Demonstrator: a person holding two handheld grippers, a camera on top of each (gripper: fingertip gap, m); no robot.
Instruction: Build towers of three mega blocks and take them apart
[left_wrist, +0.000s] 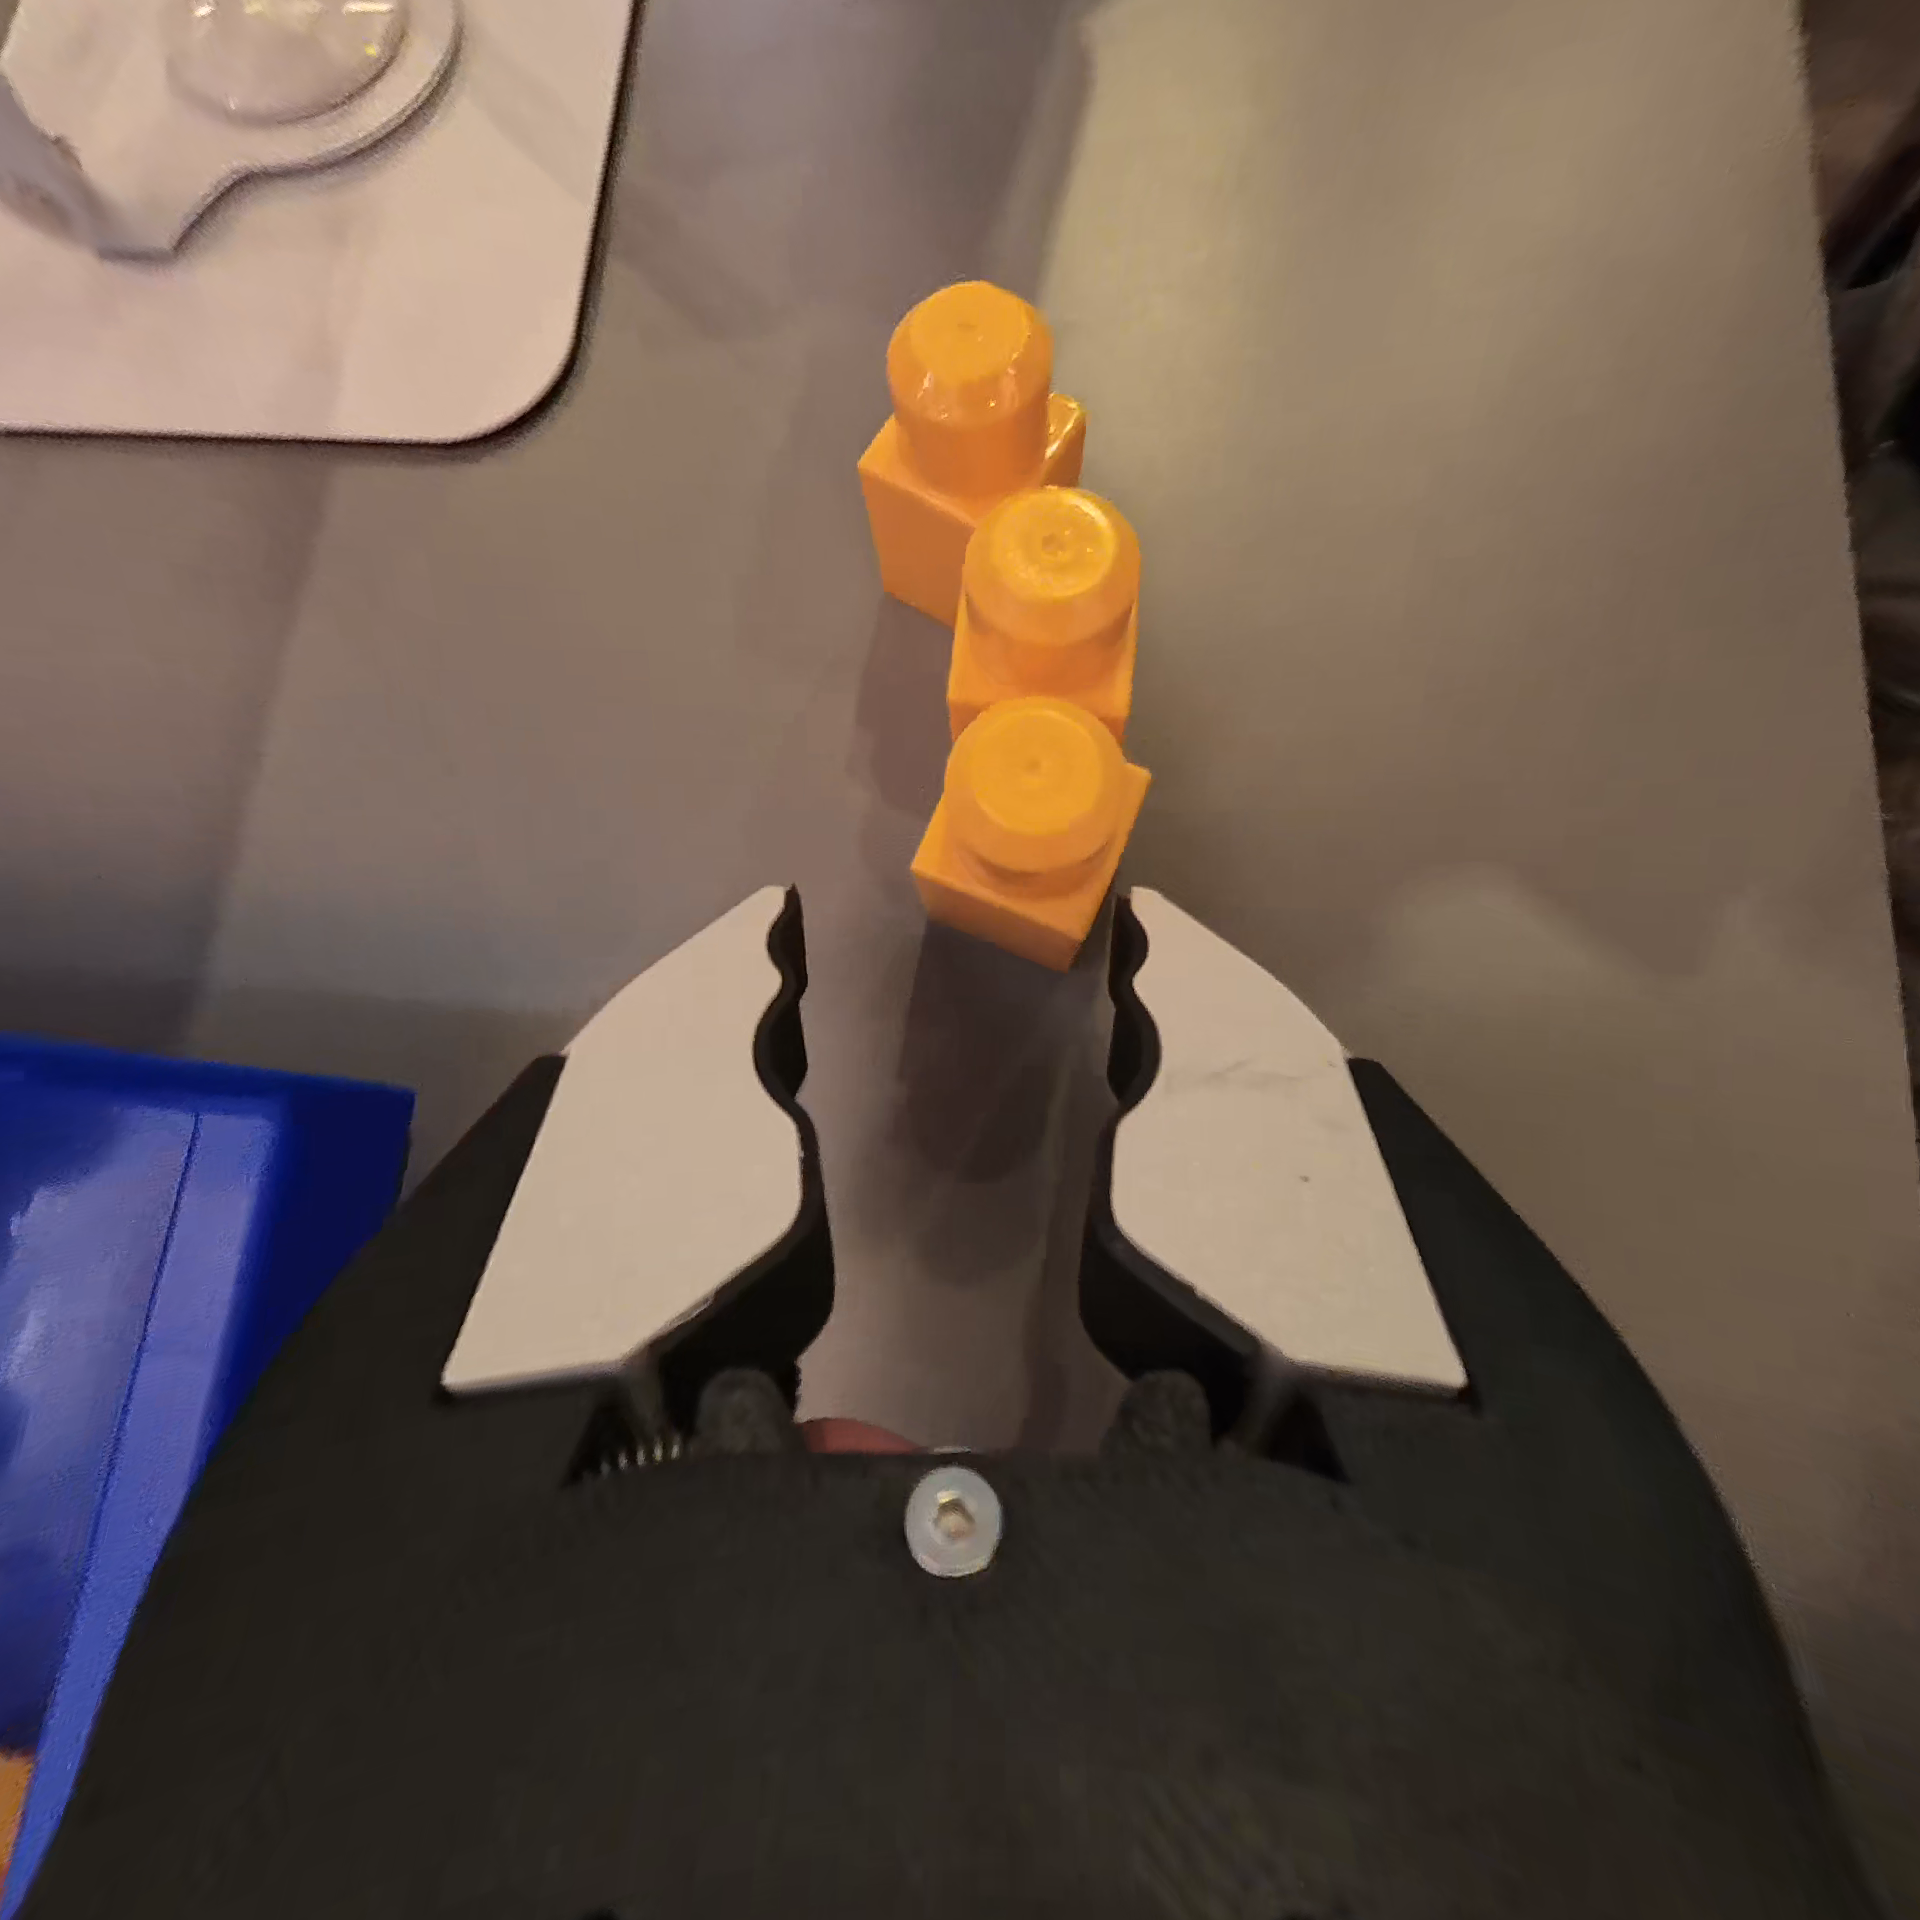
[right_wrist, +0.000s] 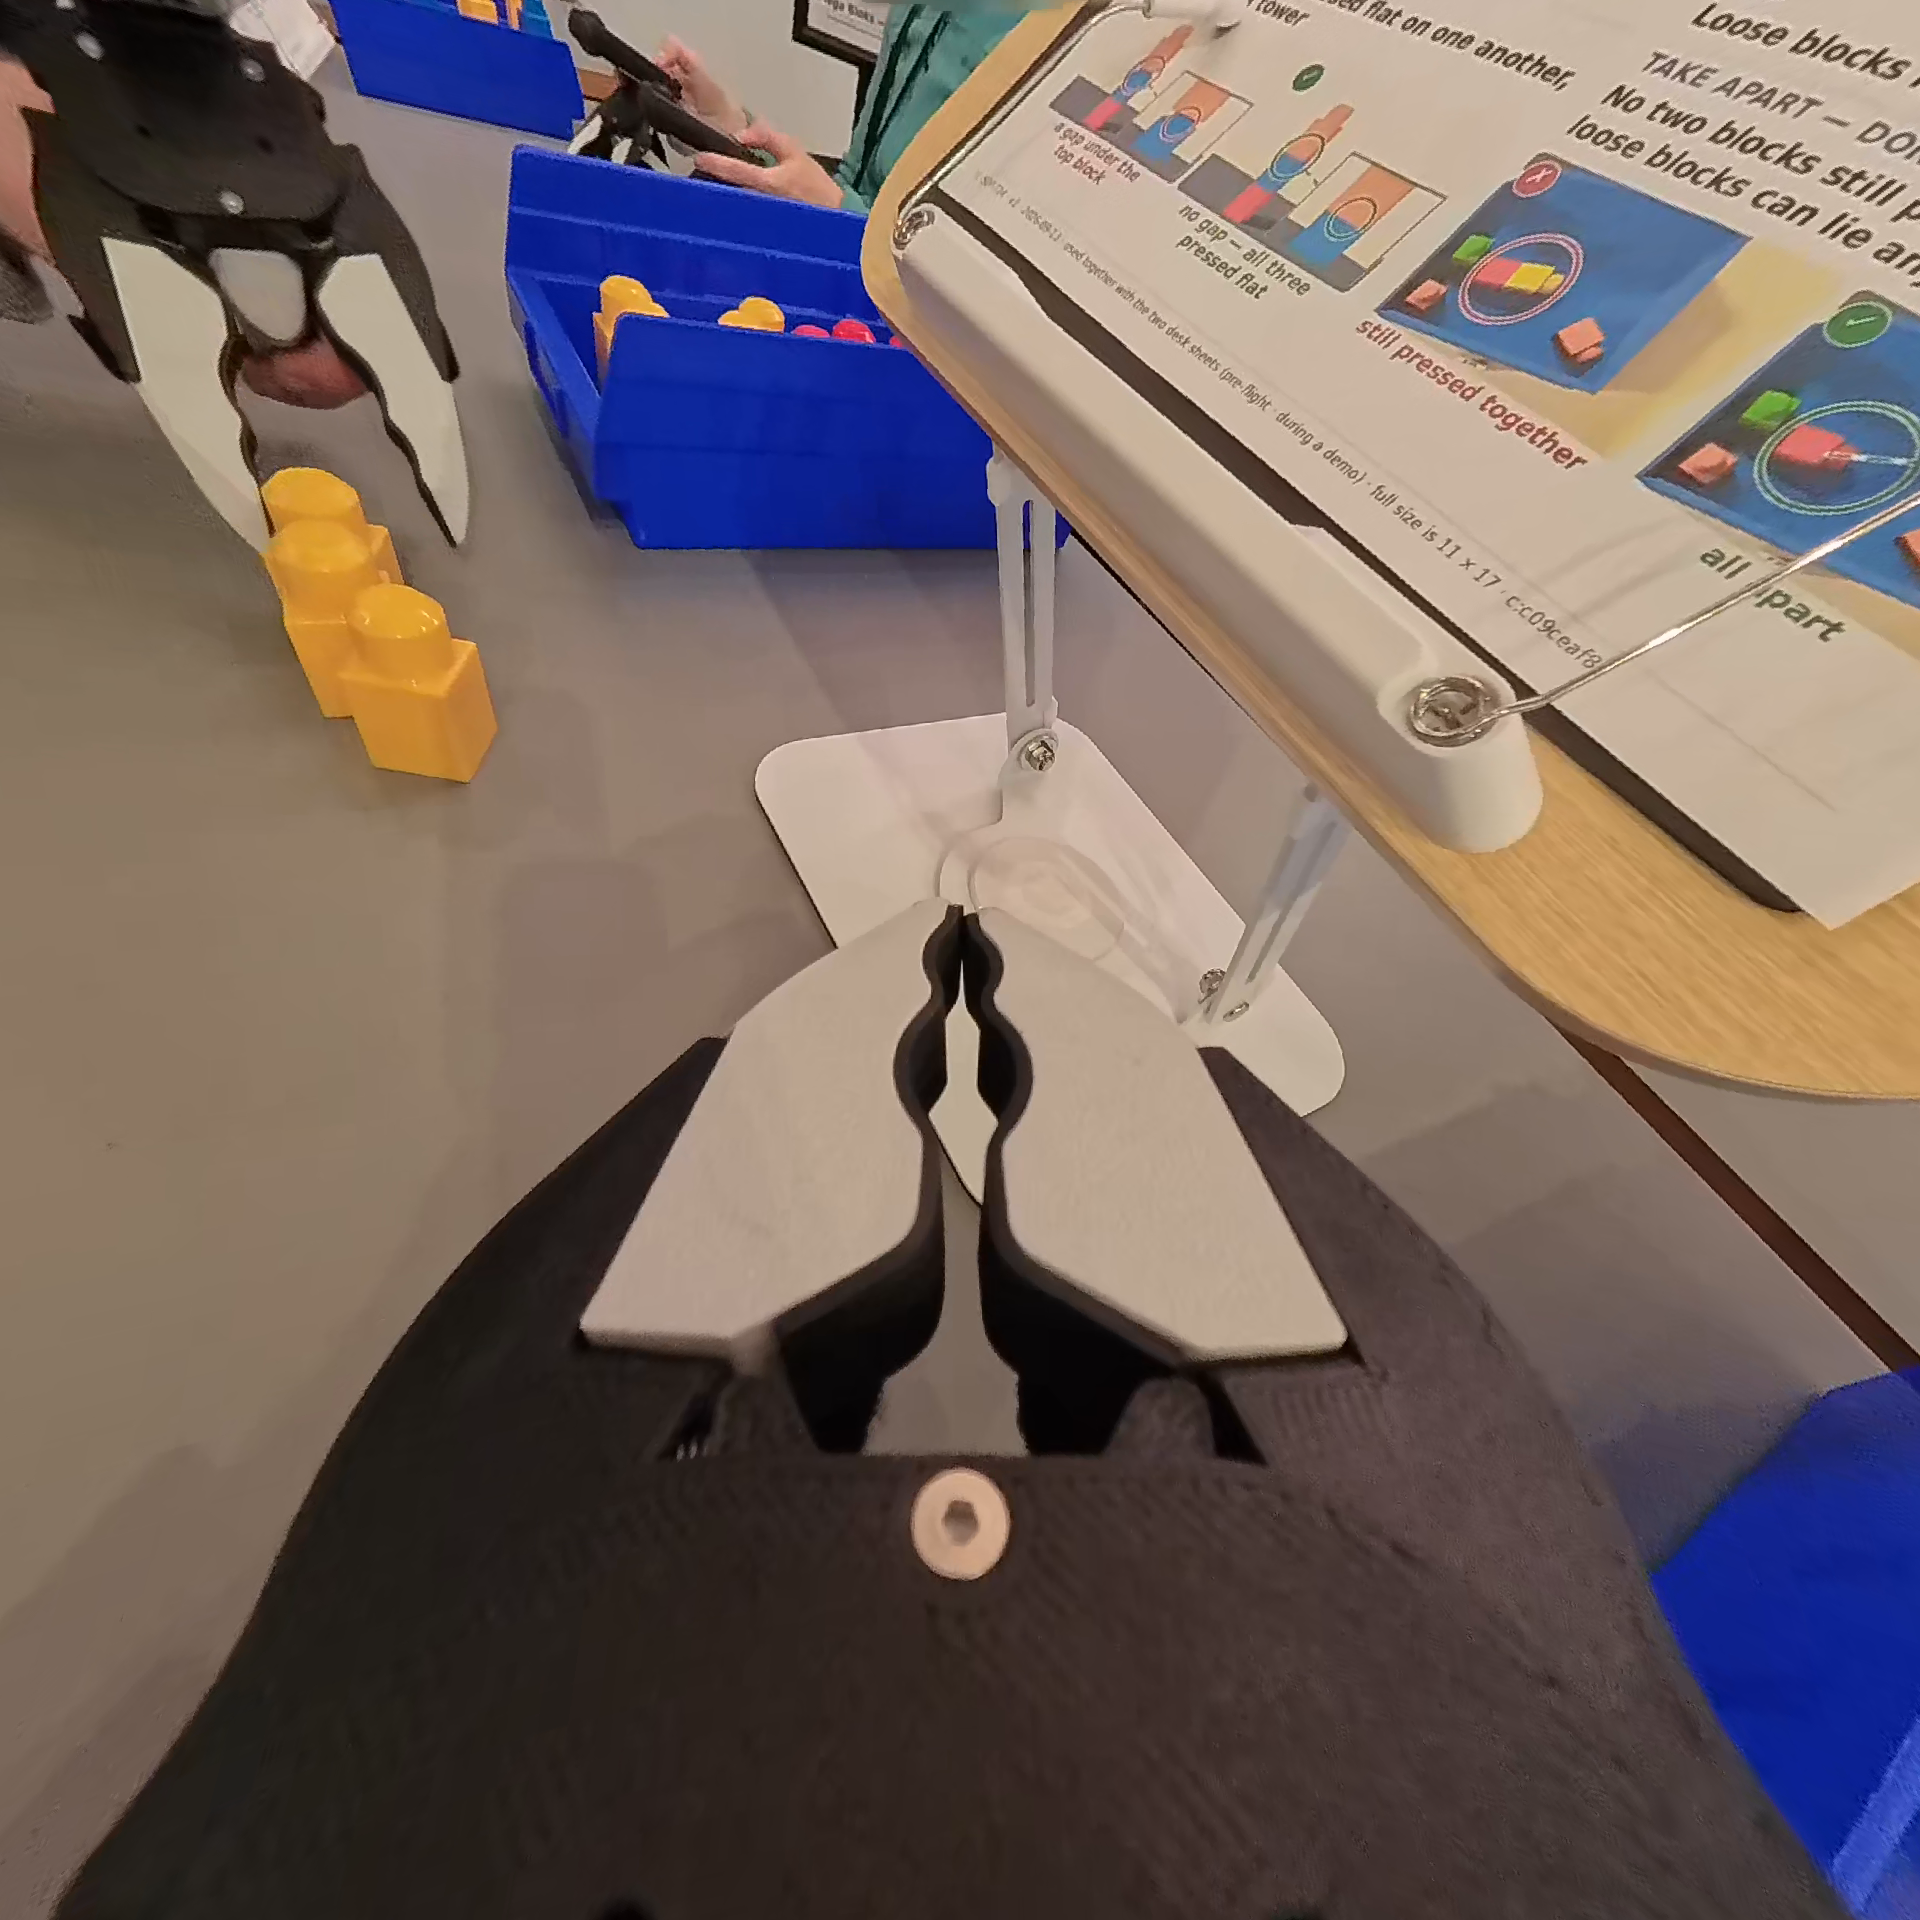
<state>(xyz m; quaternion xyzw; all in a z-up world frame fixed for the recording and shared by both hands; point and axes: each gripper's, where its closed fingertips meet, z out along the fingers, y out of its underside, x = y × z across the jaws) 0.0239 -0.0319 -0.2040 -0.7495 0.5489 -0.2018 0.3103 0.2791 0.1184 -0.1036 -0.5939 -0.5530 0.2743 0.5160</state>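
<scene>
looking along our left gripper (left_wrist: 956, 925), we see its jaws spread wide with nothing pressed between them. three yellow blocks stand in a row on the grey table (left_wrist: 416, 779), running away from the tips. the nearest block (left_wrist: 1023, 831) sits just ahead of the tips, closer to the right-hand finger (left_wrist: 1226, 1091), with a clear gap to the left-hand finger (left_wrist: 665, 1122). we cannot tell whether its corner touches the right-hand pad. the middle block (left_wrist: 1049, 613) is right behind it, and the far block (left_wrist: 966, 436) stands beyond that, a little to the left. all three are upright, studs up, side by side and not stacked.

to the left of this gripper, near its base, lies a blue bin (left_wrist: 156, 1299). ahead and to the left is the white base plate (left_wrist: 364, 260) of a stand.

our right gripper (right_wrist: 958, 920) is closed, its pads meeting on nothing, and it hangs over the table just short of that same base plate. the row of blocks is well off to its left, with the left gripper above it. ahead of it stand more blue bins (right_wrist: 779, 436) holding yellow and red blocks. to its right, a tilted board (right_wrist: 1455, 364) carries an instruction sheet.
</scene>
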